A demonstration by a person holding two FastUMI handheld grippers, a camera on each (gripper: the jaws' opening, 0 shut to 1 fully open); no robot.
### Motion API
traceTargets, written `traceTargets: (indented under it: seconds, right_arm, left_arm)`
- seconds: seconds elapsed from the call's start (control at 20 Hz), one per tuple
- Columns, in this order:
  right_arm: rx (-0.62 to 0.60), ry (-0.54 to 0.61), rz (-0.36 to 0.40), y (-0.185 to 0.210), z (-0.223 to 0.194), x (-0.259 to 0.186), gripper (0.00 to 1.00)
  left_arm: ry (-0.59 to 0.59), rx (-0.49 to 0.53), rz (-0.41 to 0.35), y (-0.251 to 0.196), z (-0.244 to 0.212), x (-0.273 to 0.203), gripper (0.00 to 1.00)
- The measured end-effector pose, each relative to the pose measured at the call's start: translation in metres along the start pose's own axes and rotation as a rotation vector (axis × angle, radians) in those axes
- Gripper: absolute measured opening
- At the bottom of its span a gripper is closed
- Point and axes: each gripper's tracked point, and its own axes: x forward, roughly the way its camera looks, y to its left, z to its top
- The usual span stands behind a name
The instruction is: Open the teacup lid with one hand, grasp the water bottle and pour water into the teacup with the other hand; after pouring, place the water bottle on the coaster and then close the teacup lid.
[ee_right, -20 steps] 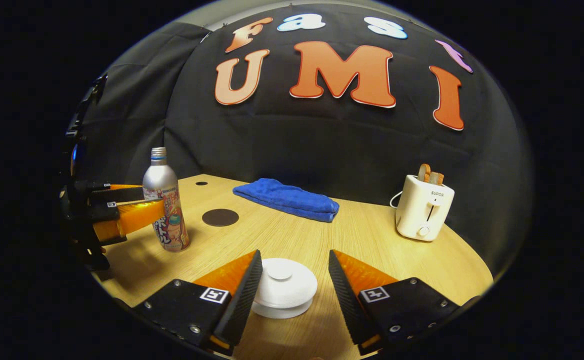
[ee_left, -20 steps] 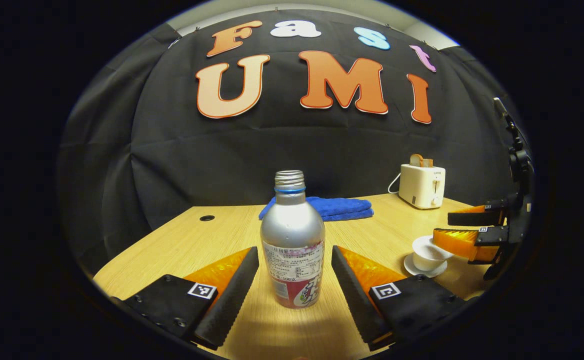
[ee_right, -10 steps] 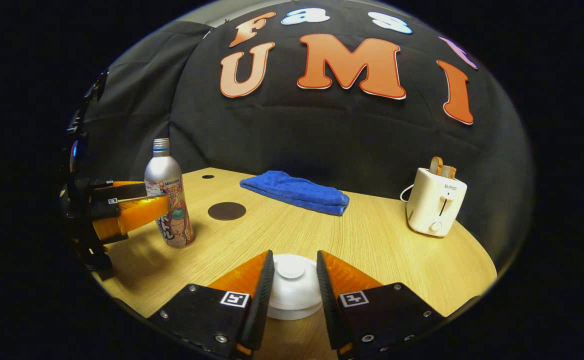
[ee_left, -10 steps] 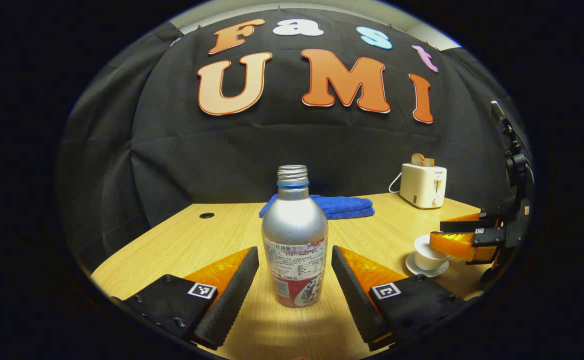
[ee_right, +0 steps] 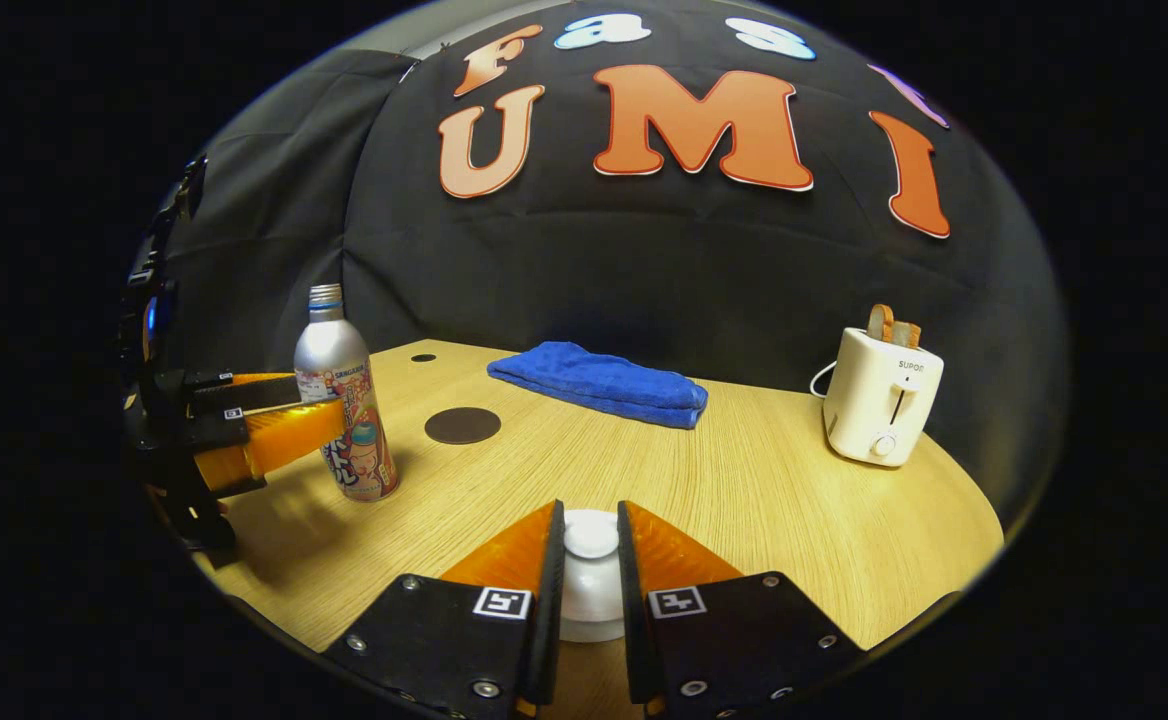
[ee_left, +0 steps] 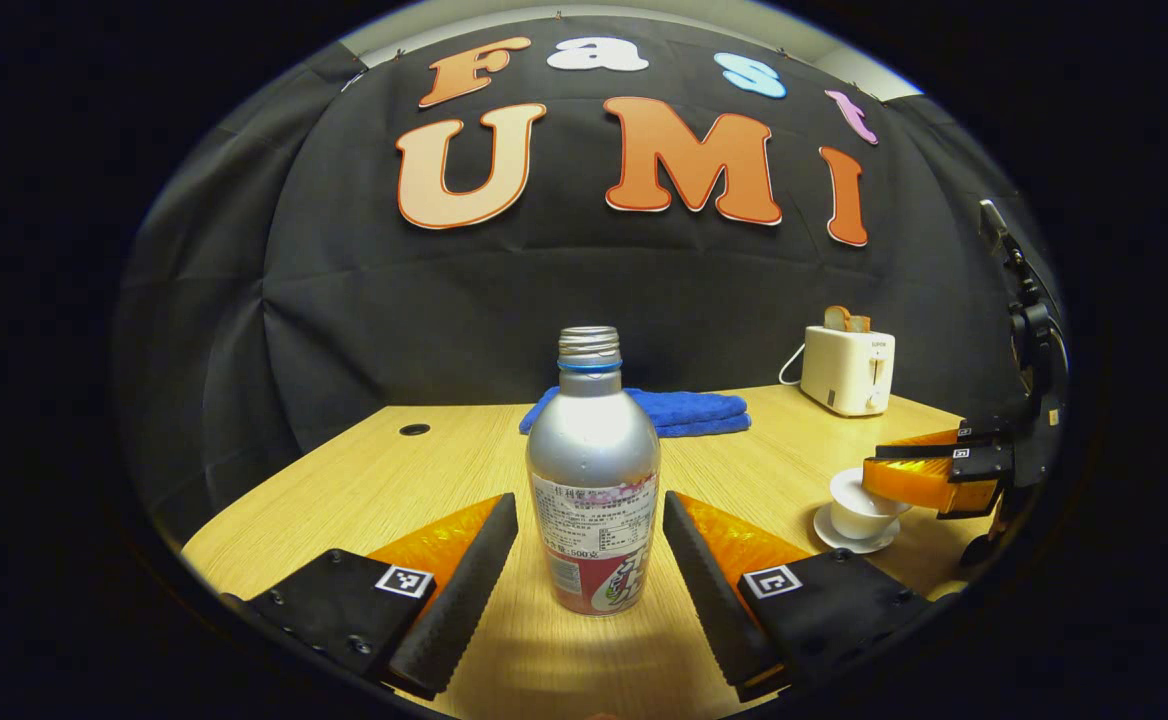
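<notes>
The right gripper (ee_right: 589,570) is pinched on the knob of the teacup lid (ee_right: 590,535), its fingers closed from both sides, so the lid sits dead ahead between them with only a straight lift left — up, along the cup's vertical axis. The teacup (ee_left: 856,515) rests on its saucer at the bench's (ee_right: 744,500) right front. The left gripper (ee_left: 589,560) is spread wide around the upright water bottle (ee_left: 592,480), not touching it. The coaster (ee_right: 462,425) lies just beyond the bottle — nearer the left hand.
</notes>
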Motion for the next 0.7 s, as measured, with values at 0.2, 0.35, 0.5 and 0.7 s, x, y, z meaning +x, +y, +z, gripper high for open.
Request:
traceTargets:
  seconds: [0.2, 0.35, 0.5, 0.7]
  right_arm:
    - [-0.003, -0.004, 0.002, -0.001, 0.0, 0.0, 0.25]
    - [0.003, -0.021, 0.004, -0.003, 0.006, -0.003, 0.25]
    - [0.012, -0.038, -0.003, -0.008, 0.013, -0.008, 0.25]
    - [0.01, -0.052, -0.03, -0.02, 0.018, -0.016, 0.25]
  left_arm:
    - [0.002, 0.0, 0.001, 0.001, -0.001, 0.001, 0.97]
    - [0.007, -0.003, -0.002, -0.001, -0.002, 0.003, 0.97]
    - [0.008, -0.013, -0.002, -0.002, -0.001, 0.005, 0.94]
    - [0.003, -0.017, -0.002, -0.004, 0.002, 0.01, 0.97]
